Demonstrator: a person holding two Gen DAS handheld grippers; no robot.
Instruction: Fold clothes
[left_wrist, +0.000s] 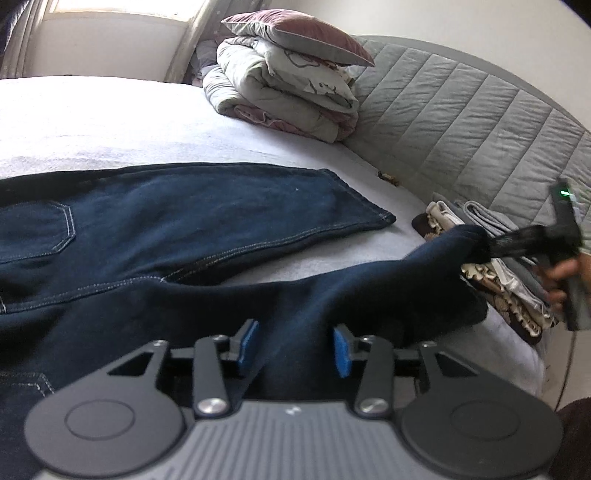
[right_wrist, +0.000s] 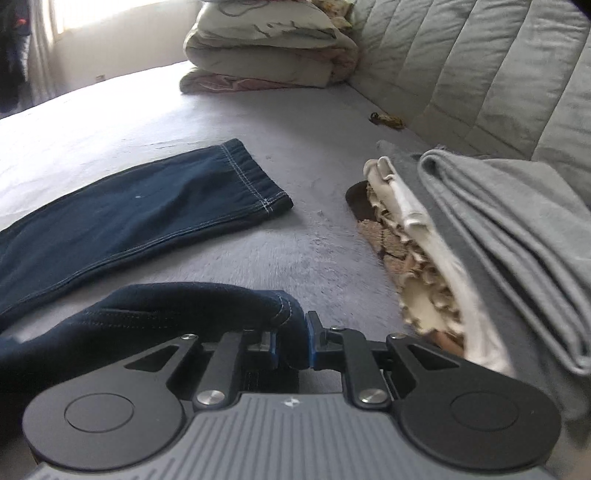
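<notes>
**Jeans: right clamped, left loose**

Your left gripper (left_wrist: 293, 349) sits nearest, blue pads apart, the dark navy denim jeans (left_wrist: 166, 221) bunched between them but not pinched. Your right gripper (right_wrist: 291, 347) is clamped on one leg's hem, lifted off the grey bed sheet (right_wrist: 221, 110). Other leg lies flat. Folded grey and cream clothes stack (right_wrist: 498, 229) sits just right.

Open bedsheet (right_wrist: 314, 243) ahead of my right gripper (right_wrist: 291, 347), between the flat jeans leg (right_wrist: 147, 218) and folded clothes stack (right_wrist: 498, 236). Stack hems me right. Bedding pile (right_wrist: 269, 48) and headboard (right_wrist: 480, 74) block far side.
</notes>
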